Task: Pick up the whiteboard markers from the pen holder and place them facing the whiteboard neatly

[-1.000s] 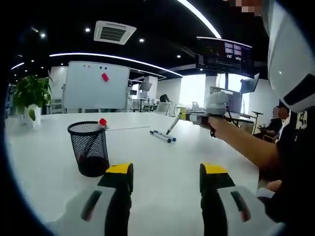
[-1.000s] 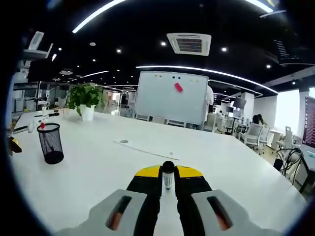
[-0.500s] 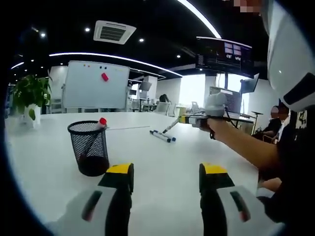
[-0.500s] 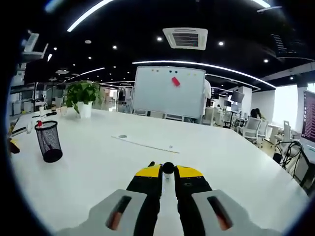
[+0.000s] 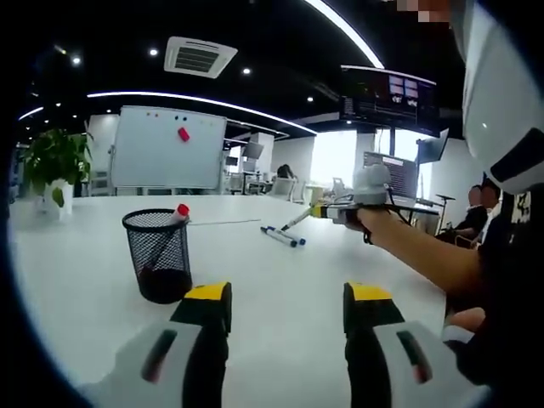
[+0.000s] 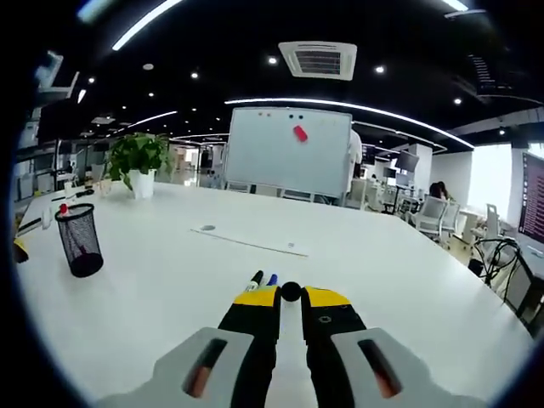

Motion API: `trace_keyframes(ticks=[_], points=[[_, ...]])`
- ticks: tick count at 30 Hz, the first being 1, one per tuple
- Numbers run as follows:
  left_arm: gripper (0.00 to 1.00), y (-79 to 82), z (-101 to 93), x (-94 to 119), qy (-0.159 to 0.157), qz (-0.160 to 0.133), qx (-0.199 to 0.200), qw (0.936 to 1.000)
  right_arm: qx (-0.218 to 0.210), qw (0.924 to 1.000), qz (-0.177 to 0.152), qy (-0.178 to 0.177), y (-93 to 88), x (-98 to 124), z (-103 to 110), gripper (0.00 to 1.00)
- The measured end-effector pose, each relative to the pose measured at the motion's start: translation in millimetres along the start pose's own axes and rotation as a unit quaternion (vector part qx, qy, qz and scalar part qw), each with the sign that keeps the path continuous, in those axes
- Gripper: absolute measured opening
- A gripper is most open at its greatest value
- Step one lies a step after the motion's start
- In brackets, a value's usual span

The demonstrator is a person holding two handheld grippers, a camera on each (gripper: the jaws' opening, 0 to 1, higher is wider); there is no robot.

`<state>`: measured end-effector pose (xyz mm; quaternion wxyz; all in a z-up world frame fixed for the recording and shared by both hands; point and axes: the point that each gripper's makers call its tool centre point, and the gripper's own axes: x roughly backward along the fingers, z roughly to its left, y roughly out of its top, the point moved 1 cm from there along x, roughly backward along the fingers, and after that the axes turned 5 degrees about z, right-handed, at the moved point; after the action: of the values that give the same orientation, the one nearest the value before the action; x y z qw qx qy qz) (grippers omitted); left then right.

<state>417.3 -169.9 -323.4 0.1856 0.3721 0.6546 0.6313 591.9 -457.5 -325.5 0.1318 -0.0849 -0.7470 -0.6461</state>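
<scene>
Left gripper view is looking across a white table (image 5: 102, 289) toward a whiteboard (image 5: 157, 149) at the far end, with the left gripper (image 5: 285, 319) hanging low over the table and its yellow-tipped fingers (image 5: 206, 299) standing spread wide apart, gripping nothing. A black mesh pen holder (image 5: 160, 255) is sitting just ahead and to the left of those fingers, with a red-capped marker (image 5: 179, 212) poking above its rim. Farther out, two markers (image 5: 281, 236) are lying side by side on the table. From the right, a person's arm is reaching in with the right gripper (image 5: 316, 211), which is carrying a marker that is slanting down toward the laid pair. Right gripper view is showing the right gripper (image 6: 290, 297) with its fingers (image 6: 257, 299) pressed in on a black-capped marker (image 6: 291, 291), seen end-on between the yellow tips. Just beyond, the tips of the two laid markers (image 6: 263, 279) are peeking out on the table. The pen holder (image 6: 78, 242) is standing well apart at the left, and a potted plant (image 6: 136, 161) is sitting near the whiteboard (image 6: 289, 153).
</scene>
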Motion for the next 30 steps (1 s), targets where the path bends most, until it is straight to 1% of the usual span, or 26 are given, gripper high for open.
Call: trace_keyframes(ticks=[7, 12, 15, 22, 30], points=[[0.54, -1.4, -0.2, 1.4, 0.002, 0.0, 0.006, 1.0, -0.004, 1.0, 0.006, -0.002, -4.2, -0.4, -0.3, 0.13], [0.54, -1.7, 0.1, 2.2, 0.003, -0.001, 0.005, 1.0, -0.018, 0.9998, 0.013, -0.001, -9.0, -2.2, 0.4, 0.13], [0.54, -2.7, 0.1, 2.9, 0.003, -0.001, 0.006, 1.0, -0.026, 0.9994, 0.023, 0.001, -13.9, -3.7, 1.6, 0.13], [0.54, -3.8, 1.2, 3.3, 0.003, 0.001, 0.003, 1.0, -0.035, 0.9989, 0.03, -0.003, -18.0, -3.6, 2.4, 0.13], [0.54, -6.0, 1.3, 3.3, -0.001, 0.001, 0.004, 1.0, -0.032, 0.9985, 0.045, -0.006, -26.3, -5.8, 2.9, 0.13]])
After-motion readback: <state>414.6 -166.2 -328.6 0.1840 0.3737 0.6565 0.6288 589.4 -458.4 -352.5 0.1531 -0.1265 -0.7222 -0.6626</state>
